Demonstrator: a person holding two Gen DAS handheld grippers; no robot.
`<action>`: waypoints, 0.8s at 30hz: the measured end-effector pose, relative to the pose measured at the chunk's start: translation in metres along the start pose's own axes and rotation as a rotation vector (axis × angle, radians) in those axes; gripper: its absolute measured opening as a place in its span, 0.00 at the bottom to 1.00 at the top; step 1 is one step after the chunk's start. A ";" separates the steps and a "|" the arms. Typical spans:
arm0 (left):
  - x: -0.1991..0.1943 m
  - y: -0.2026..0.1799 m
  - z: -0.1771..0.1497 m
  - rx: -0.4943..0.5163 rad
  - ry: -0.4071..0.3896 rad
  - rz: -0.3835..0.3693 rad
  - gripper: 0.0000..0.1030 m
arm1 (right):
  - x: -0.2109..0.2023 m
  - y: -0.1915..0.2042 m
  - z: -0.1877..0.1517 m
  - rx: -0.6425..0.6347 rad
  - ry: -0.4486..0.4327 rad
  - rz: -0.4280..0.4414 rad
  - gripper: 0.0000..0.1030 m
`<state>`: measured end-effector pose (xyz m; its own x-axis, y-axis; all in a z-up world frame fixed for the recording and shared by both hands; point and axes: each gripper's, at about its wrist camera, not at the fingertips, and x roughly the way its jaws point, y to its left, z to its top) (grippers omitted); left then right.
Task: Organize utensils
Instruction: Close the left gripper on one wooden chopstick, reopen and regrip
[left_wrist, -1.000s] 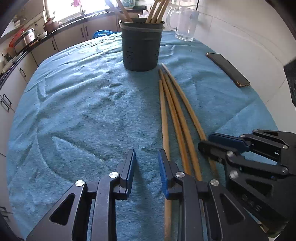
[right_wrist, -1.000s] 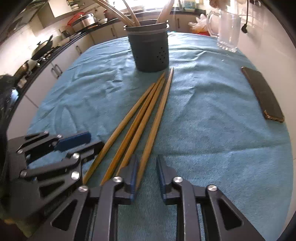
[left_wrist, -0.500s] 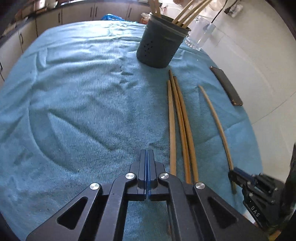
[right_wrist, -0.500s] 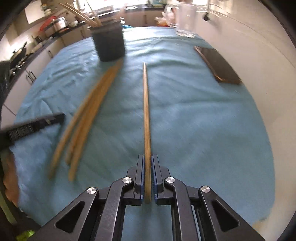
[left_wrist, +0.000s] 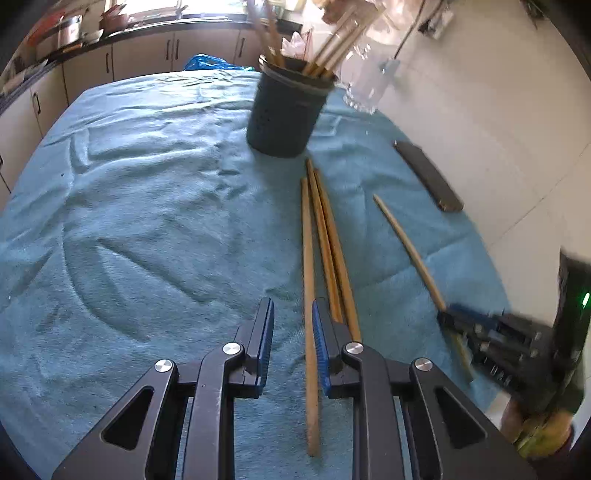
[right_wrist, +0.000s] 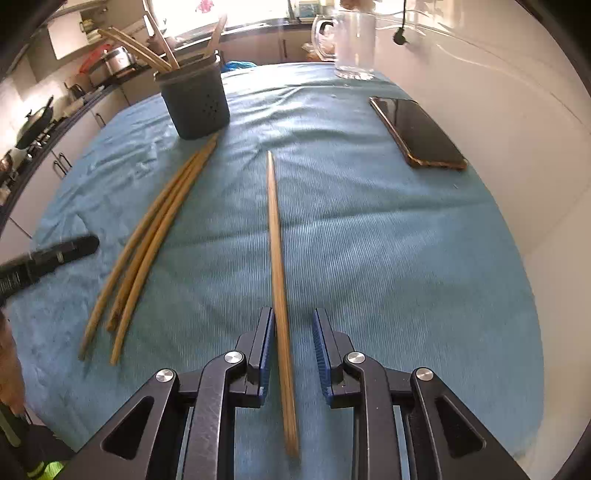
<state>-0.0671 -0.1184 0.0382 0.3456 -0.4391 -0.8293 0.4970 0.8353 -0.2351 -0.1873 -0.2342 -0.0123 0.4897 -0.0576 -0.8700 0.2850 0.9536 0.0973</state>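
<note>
We risk the loose stick (right_wrist: 277, 251) rolling on the cloth (right_wrist: 369, 258) if our right gripper (right_wrist: 293, 354), jaws apart around its near end, closes off-centre. Our left gripper (left_wrist: 293, 343) is likewise open, straddling one of three sticks (left_wrist: 325, 236) lying just before the holder (left_wrist: 284, 114); both point forward, low over the surface.

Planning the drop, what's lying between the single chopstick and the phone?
Only bare blue cloth between the single chopstick and the phone, in the right wrist view.

3 chopsticks (right_wrist: 147, 240) before holder (right_wrist: 195, 103) – phone (right_wrist: 417, 133) right.
</note>
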 end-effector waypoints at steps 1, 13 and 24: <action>0.004 -0.005 0.000 0.019 0.010 0.025 0.19 | 0.003 -0.003 0.004 -0.010 -0.008 0.018 0.22; 0.027 -0.023 0.003 -0.045 0.064 0.244 0.06 | 0.034 -0.006 0.055 -0.176 -0.008 0.113 0.08; -0.017 0.026 -0.040 -0.327 0.090 0.145 0.06 | 0.021 -0.028 0.036 -0.186 0.014 0.185 0.10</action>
<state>-0.0916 -0.0756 0.0261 0.3153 -0.2897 -0.9037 0.1620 0.9547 -0.2496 -0.1556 -0.2727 -0.0165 0.5076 0.1253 -0.8524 0.0352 0.9855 0.1658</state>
